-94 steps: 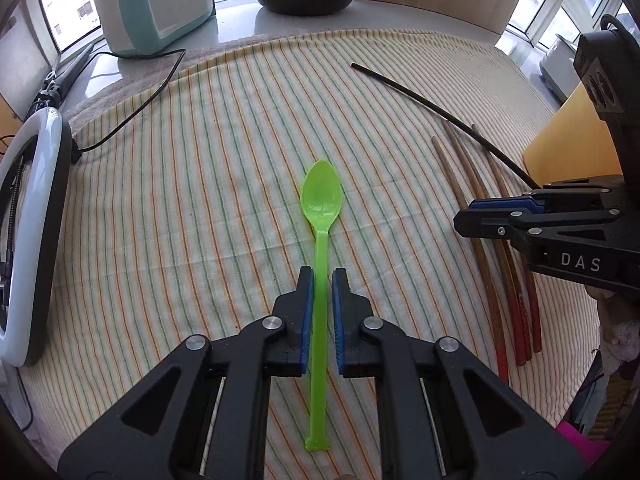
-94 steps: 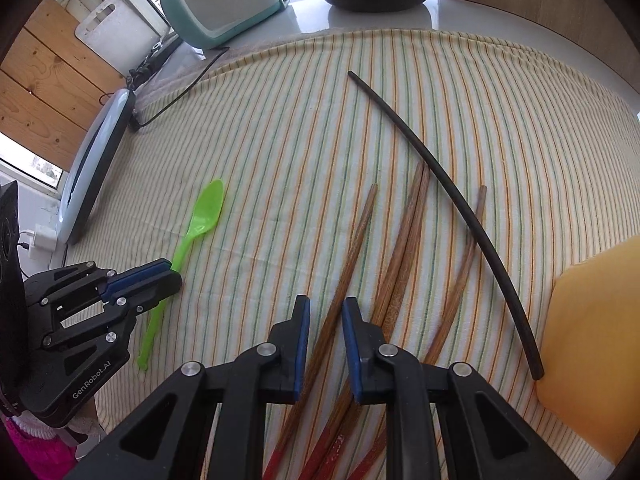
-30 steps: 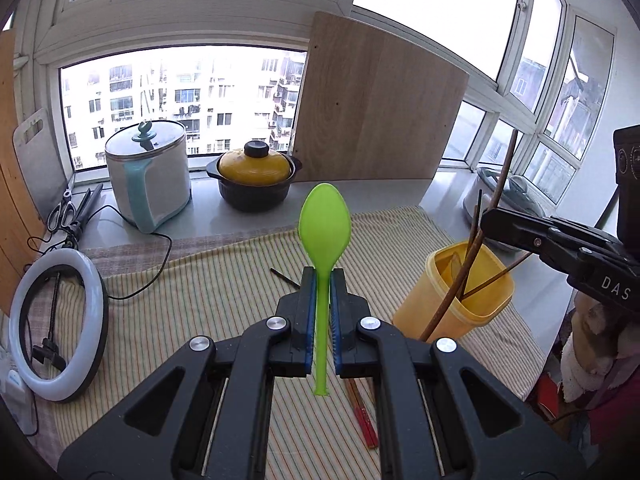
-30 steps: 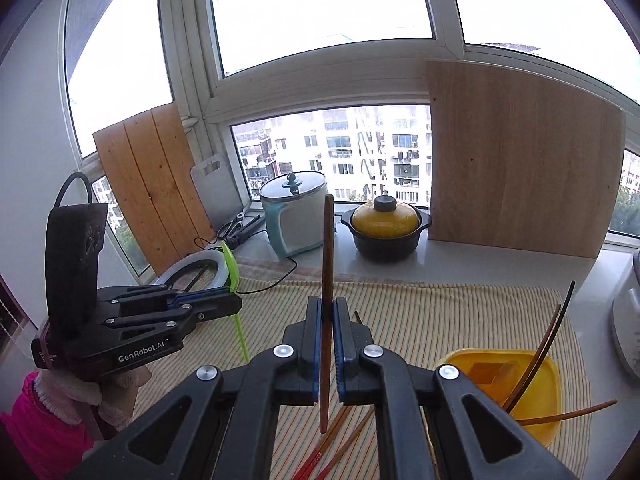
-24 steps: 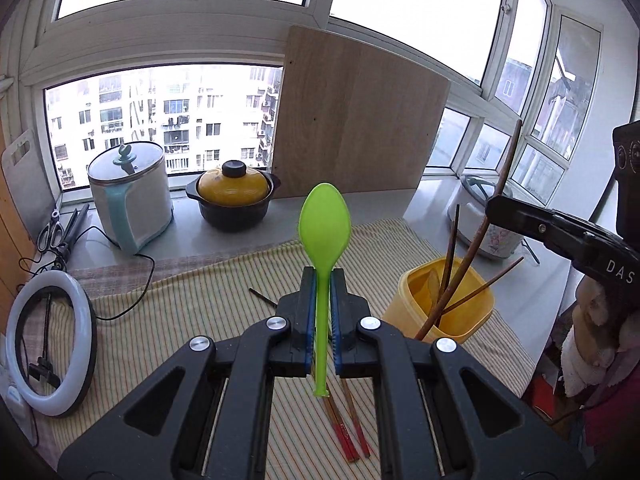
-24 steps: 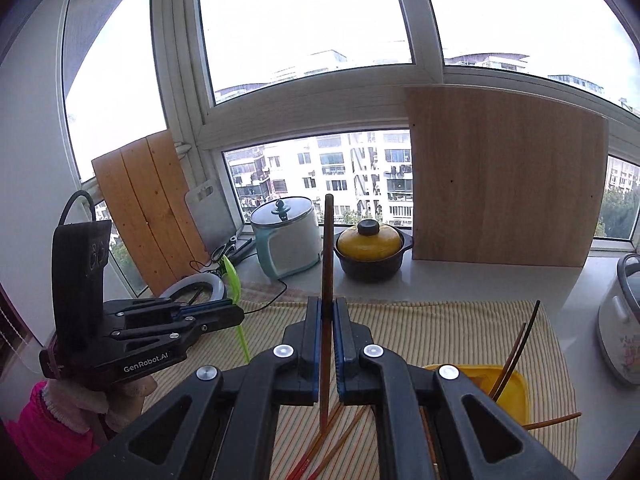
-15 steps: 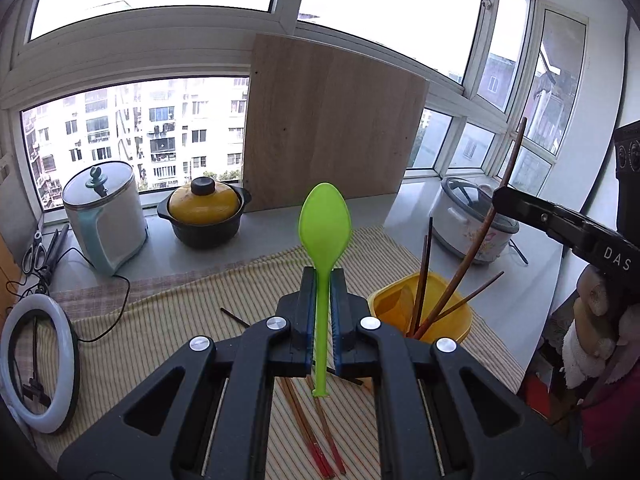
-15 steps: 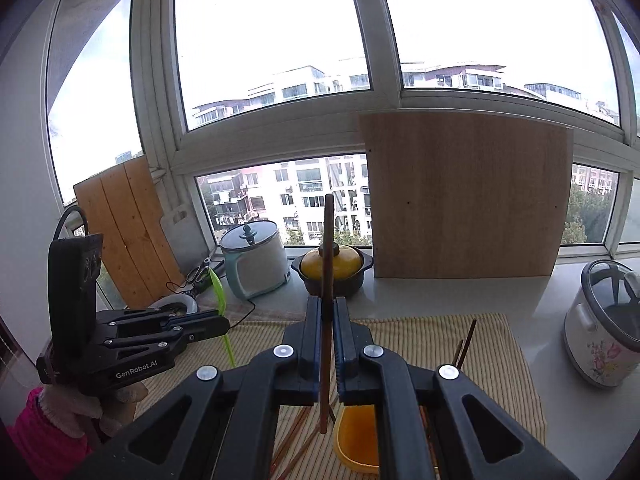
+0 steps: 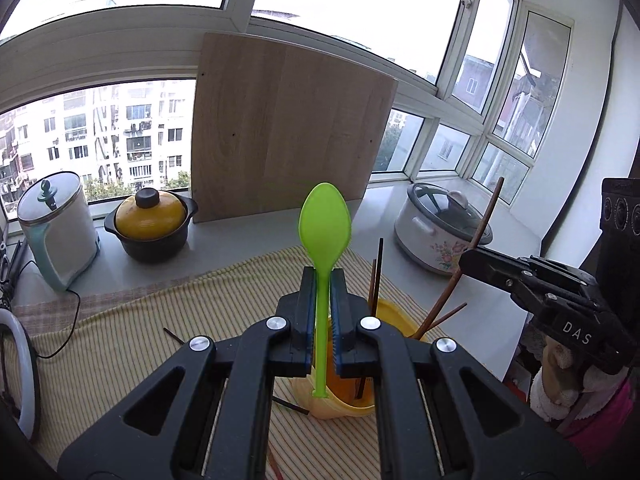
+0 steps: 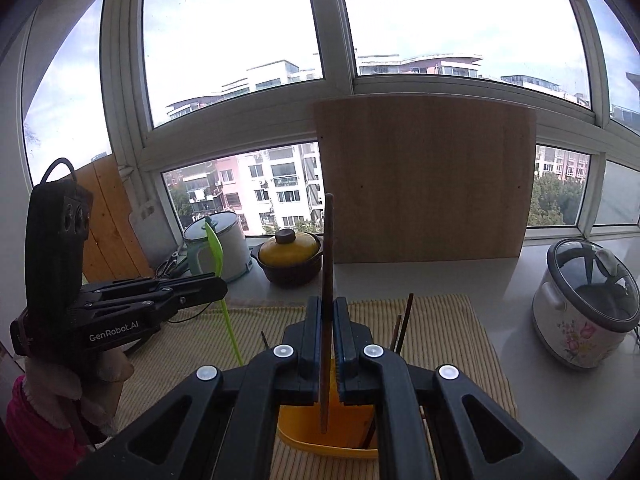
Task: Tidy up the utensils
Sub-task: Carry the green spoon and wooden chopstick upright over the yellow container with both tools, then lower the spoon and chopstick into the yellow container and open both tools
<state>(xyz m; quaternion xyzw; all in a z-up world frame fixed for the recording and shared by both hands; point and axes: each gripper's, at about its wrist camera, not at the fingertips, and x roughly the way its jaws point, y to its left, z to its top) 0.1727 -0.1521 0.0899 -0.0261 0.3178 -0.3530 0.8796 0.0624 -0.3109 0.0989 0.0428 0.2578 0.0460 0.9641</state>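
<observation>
Striped cloth (image 9: 132, 332) covers our counter, where the yellow holder (image 10: 316, 436) already stands with several chopsticks (image 9: 374, 280). Our left gripper (image 9: 322, 320) fingers pinch the green spoon (image 9: 325, 224); right gripper (image 10: 328, 334) fingers clamp a brown chopstick (image 10: 328, 248). Both hover above the holder, undelivered.

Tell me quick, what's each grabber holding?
Left gripper: closed on the green spoon.
Right gripper: closed on a brown chopstick.

"DAS" in white on right gripper (image 9: 476, 266) body — right side of left wrist view. "GenRobot.AI" on left gripper (image 10: 220, 288) body — left, right wrist view.
</observation>
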